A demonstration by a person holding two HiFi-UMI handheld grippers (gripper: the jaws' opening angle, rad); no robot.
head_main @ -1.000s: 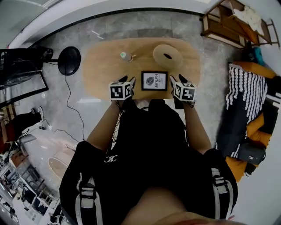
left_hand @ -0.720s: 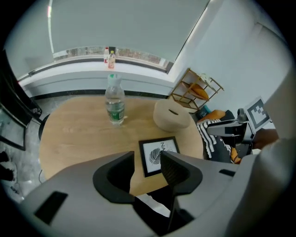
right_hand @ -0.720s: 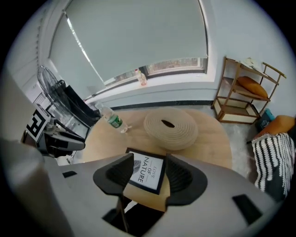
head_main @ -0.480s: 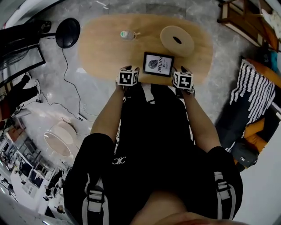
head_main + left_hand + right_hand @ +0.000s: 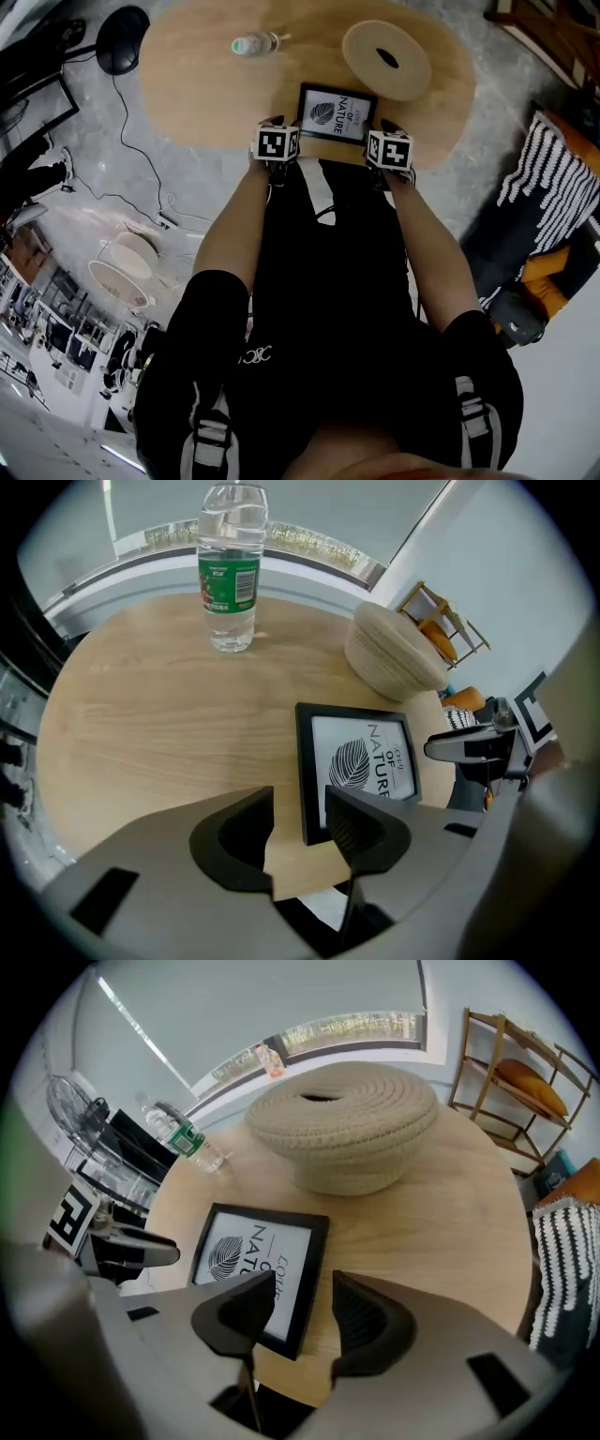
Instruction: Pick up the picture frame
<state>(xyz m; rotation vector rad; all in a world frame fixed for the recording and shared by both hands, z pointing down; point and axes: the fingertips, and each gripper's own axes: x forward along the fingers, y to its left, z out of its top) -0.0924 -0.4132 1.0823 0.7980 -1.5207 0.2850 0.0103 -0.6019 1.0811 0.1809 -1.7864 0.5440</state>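
1. There is one wooden counter. It is oval.
2. There is one picture frame. It is black and lies flat in the middle of the counter's near edge.
3. There is one water bottle. It is clear, stands up on the far left of the counter, and is well apart from the picture frame.
4. There is one round woven basket with a hole in its top. It sits on the far right of the counter, close behind the picture frame but not touching it.
5. There are two grippers, and each has one cube with black and white squares on it.
6. The left hand-held gripper is at the frame's left side. Its jaws are apart, with the frame's near left corner in the gap. They do not press on it.
7. The right hand-held gripper is at the frame's right side. Its jaws are closing, with the frame's near right corner in the gap. They do not press on it.
8. The picture shows one leaf drawing and the words "OF NATURE". A smaller line of words by them is too tiny to read.
9. The bottle has one green label. Its print is too small to read.
10. One black fan stands on the floor, far left of the counter.
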